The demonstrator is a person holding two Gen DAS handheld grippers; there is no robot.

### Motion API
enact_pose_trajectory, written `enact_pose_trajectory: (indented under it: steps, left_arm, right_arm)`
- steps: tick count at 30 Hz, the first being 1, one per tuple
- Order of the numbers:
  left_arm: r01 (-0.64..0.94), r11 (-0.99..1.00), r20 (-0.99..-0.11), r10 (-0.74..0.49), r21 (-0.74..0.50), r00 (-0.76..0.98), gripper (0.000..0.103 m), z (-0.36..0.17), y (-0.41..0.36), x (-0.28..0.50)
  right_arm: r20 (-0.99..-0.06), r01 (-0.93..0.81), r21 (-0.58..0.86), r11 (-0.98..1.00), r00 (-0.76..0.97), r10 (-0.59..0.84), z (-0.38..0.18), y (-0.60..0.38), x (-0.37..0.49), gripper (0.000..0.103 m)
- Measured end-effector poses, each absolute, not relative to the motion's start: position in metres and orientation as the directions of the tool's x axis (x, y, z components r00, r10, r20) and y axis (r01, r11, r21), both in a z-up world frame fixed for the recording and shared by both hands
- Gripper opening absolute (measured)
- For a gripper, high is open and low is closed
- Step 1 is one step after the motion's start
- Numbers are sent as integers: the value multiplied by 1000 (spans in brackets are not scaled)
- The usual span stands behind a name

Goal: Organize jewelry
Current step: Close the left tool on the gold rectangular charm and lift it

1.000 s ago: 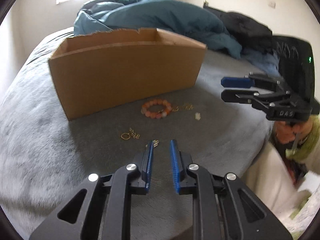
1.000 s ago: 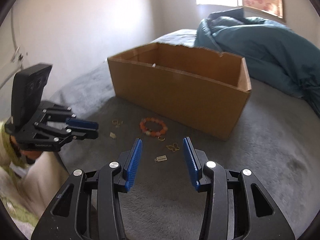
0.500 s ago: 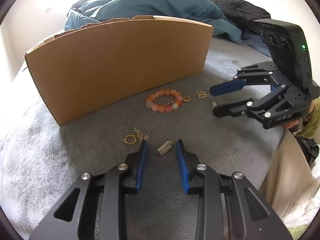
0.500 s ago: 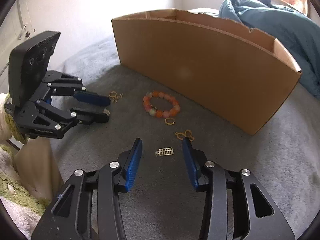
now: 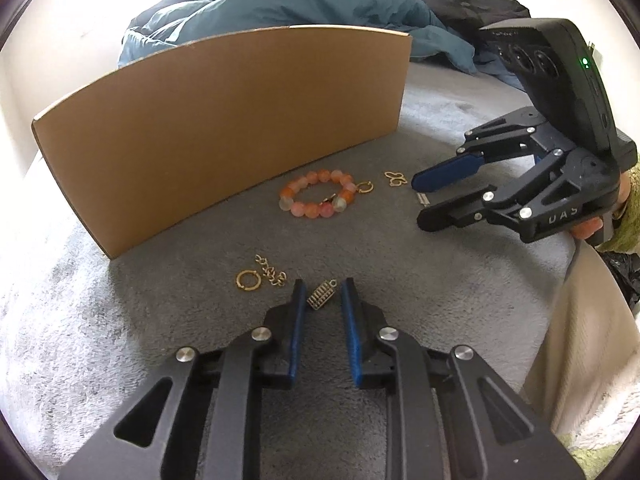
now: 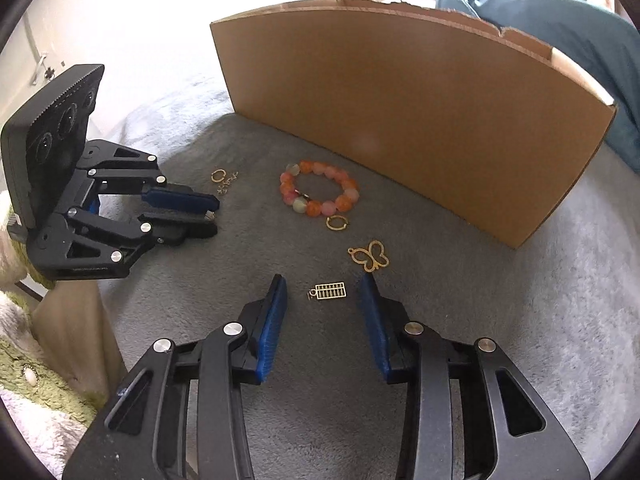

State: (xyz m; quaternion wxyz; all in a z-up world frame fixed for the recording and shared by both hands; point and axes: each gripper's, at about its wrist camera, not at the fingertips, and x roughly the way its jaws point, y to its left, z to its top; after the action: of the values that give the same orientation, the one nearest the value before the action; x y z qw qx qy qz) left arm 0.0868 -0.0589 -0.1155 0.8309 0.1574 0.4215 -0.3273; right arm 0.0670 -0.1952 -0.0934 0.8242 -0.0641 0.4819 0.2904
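Observation:
Two small gold abacus charms lie on the grey blanket. One abacus charm (image 5: 321, 300) sits between the blue pads of my left gripper (image 5: 322, 289), whose jaws are closing, with thin gaps still on both sides. The other abacus charm (image 6: 330, 292) lies between the fingers of my right gripper (image 6: 323, 286), also closing, with wide gaps. Each gripper shows in the other's view: right gripper (image 5: 420, 202), left gripper (image 6: 215, 217). An orange and pink bead bracelet (image 5: 316, 196) (image 6: 318, 194) lies before the cardboard box (image 5: 240, 128) (image 6: 400, 120).
A gold hoop (image 6: 337, 223) and a butterfly charm (image 6: 370, 256) lie near the bracelet. Another hoop (image 5: 248, 280) and a short chain (image 5: 272, 272) lie left of my left gripper. A teal duvet (image 5: 320, 0) is heaped behind the box. The bed edge drops off at the right (image 5: 580, 300).
Both grippers have sunk close to the blanket and tipped downward, each now straddling an abacus charm. The left jaws widened, then narrowed again; the right jaws have narrowed slightly.

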Motion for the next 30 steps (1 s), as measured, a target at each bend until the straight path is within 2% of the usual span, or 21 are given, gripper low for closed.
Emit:
enact_pose_trajectory:
  steps: [5,16,21,24,30]
  left_arm:
    - [675,738,-803,-410,-13,433,15,-117,-62,88]
    - [681,732,-793,-424,-15,439,11,-116,-59,86]
    - [681,732,-785,-434,-20,443,10,-112,-59,86]
    - [682,731,-780,-436,-17,448,10,-110,-60,85]
    - [682,732,-771,-443,-15,458,10,-104,-55,80]
  right_arm:
    - [-841,-541,177,822,351,411,-99,-192,73,35]
    - [-833,-524,195,829,358,422,-99,-193,73,13]
    - [-831,-524,193,829,362,423,-97,-193,72,12]
    - [-828,-522,200,829,363,428,-95,-193,70,5]
    - [-828,-516,184,836,377,415,-92,-191,67,3]
